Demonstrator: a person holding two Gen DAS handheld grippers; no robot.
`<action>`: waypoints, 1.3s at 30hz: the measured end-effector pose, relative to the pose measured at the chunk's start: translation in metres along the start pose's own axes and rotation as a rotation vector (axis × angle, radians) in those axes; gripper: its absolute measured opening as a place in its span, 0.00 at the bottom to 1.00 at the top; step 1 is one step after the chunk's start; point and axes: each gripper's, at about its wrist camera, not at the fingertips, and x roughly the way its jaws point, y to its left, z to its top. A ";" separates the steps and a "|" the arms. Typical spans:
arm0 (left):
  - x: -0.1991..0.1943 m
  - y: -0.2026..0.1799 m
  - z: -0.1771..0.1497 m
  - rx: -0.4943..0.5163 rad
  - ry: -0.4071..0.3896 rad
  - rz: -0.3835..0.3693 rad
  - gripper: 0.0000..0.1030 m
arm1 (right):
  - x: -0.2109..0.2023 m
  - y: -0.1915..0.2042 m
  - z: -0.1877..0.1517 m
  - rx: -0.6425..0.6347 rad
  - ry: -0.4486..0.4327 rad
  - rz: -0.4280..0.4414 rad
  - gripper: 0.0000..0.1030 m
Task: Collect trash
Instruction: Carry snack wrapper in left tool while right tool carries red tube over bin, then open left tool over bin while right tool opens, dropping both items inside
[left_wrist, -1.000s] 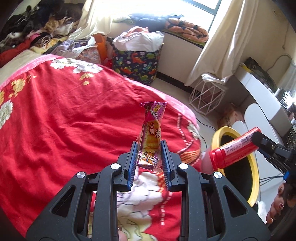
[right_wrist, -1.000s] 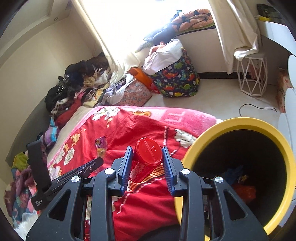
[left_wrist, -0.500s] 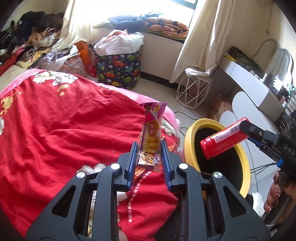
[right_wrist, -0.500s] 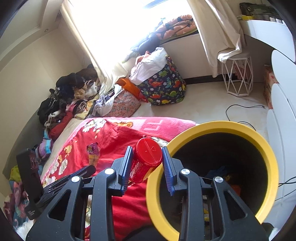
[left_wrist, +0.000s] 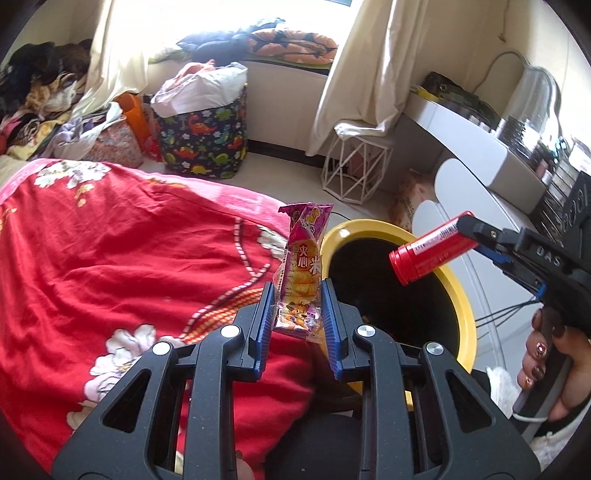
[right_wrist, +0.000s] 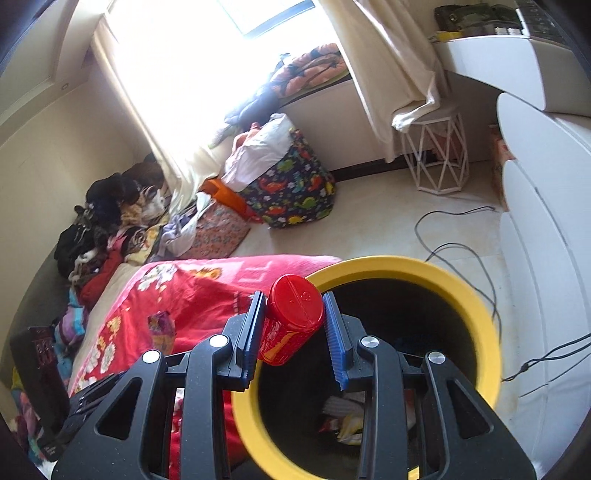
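Red canister (right_wrist: 291, 319) clamped in right gripper (right_wrist: 295, 332), lid end pointing forward, body tilted; in left wrist view it hangs over the bin mouth, clear of the rim. Yellow-rimmed bin (right_wrist: 476, 306) sits directly ahead of and below the right fingers; some wrappers visible at the bottom.

Snack wrapper (left_wrist: 301, 269) pinched upright in left gripper (left_wrist: 297, 325), lower end between the blue pads, top sticking up past the fingertips. From this tool the bin opening is just ahead and to the right; red floral bedspread (left_wrist: 110, 258) lies left and underneath.

Step, as I read it: deposit phase, both hands loaded, right one already in position.

Next: right jaws need to open so the canister drops in; the tilt may make it roll off one pad first, so stay centred over the opening. Left needs to shift right and forward over the bin before opening; wrapper is light, may cling to a pad or drift onto the rim.
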 end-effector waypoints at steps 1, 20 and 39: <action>0.002 -0.004 0.000 0.009 0.004 -0.005 0.18 | -0.002 -0.005 0.001 0.004 -0.006 -0.013 0.30; 0.040 -0.066 -0.014 0.152 0.109 -0.072 0.18 | -0.003 -0.053 -0.005 0.080 0.019 -0.105 0.29; 0.056 -0.082 -0.026 0.149 0.136 -0.080 0.89 | -0.023 -0.068 -0.015 0.069 0.013 -0.123 0.71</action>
